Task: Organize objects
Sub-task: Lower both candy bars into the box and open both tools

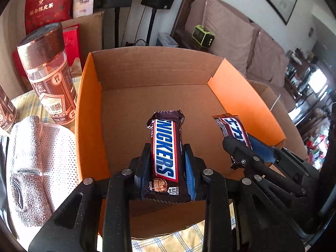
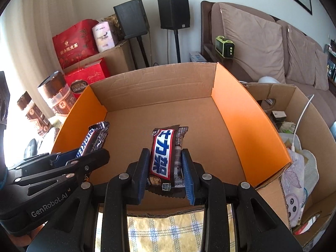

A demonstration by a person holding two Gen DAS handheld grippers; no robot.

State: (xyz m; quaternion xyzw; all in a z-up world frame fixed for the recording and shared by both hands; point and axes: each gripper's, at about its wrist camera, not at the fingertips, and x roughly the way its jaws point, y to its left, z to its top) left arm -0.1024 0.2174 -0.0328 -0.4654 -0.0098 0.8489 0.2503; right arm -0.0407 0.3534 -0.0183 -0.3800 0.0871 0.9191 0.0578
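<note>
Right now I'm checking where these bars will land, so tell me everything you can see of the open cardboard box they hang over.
The cardboard box is a wide, shallow open-topped carton of brown corrugated board. Its back wall is plain brown with creases; its two side walls are orange inside. The floor looks flat and bare, with nothing lying on it. It rests on a yellow checked cloth. The near edge is low and slightly ragged. A jar stands just outside its left wall, and another carton sits by its right wall.

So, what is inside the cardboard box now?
The cardboard box shows a bare floor; nothing lies there. Two held Snickers bars hover over it, hiding the near floor.
</note>
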